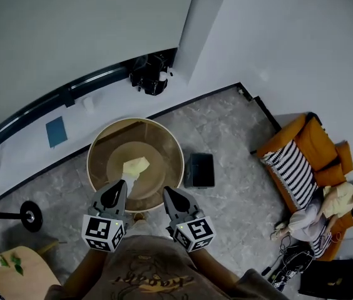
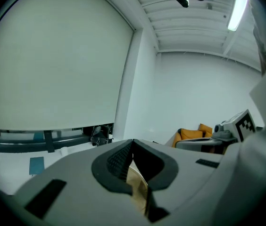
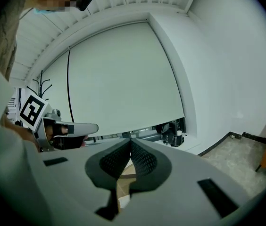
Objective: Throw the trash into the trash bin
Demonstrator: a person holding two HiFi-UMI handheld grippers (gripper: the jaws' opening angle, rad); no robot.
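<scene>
A round tan trash bin (image 1: pixel 168 147) stands on the stone floor right in front of me. My left gripper (image 1: pixel 126 179) is shut on a crumpled pale yellow piece of trash (image 1: pixel 135 165), which hangs over the bin's open top. In the left gripper view the jaws (image 2: pixel 133 144) are pressed together on that tan paper (image 2: pixel 138 188). My right gripper (image 1: pixel 168 194) hovers at the bin's near rim, shut with nothing in it. Its pads (image 3: pixel 142 160) meet in the right gripper view, where the left gripper (image 3: pixel 72 128) shows at the left.
A flat black box (image 1: pixel 201 169) lies on the floor right of the bin. A person sits on an orange sofa (image 1: pixel 311 144) at the right. A black device (image 1: pixel 151 74) stands against the far wall, a round stand base (image 1: pixel 30 216) at the left, and a wooden table (image 1: pixel 15 274) at the bottom left.
</scene>
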